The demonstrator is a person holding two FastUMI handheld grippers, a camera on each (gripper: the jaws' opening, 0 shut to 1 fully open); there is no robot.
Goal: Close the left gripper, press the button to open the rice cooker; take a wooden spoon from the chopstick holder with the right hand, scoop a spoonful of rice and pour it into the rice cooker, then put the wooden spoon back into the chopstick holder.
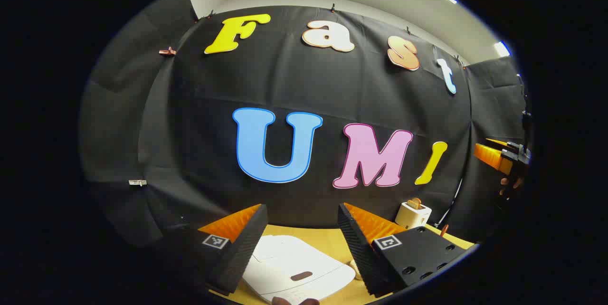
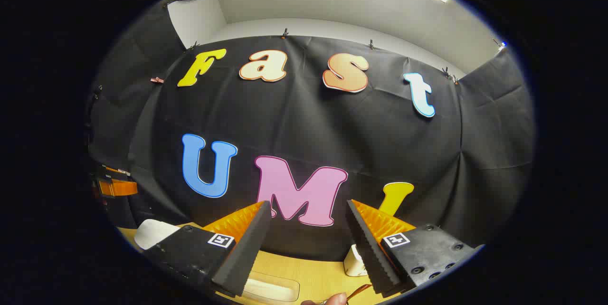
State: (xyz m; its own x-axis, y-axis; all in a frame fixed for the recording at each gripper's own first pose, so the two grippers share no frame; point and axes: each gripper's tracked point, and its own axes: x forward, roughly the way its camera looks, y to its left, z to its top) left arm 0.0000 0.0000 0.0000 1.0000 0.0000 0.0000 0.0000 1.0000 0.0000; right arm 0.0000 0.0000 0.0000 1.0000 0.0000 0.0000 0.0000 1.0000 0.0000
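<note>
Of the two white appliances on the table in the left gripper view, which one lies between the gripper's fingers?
The flat rice cooker, lid shut, between the fingers; the small toaster stands farther right by the wall.

The rice cooker (image 1: pixel 297 267) sits on the table (image 1: pixel 327 238), toaster (image 1: pixel 412 214) behind-right.

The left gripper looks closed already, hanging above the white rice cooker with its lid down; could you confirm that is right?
Not quite: the left gripper is open, its fingers set wide apart in the left gripper view. It does hang above the white rice cooker, whose lid is down.
</note>
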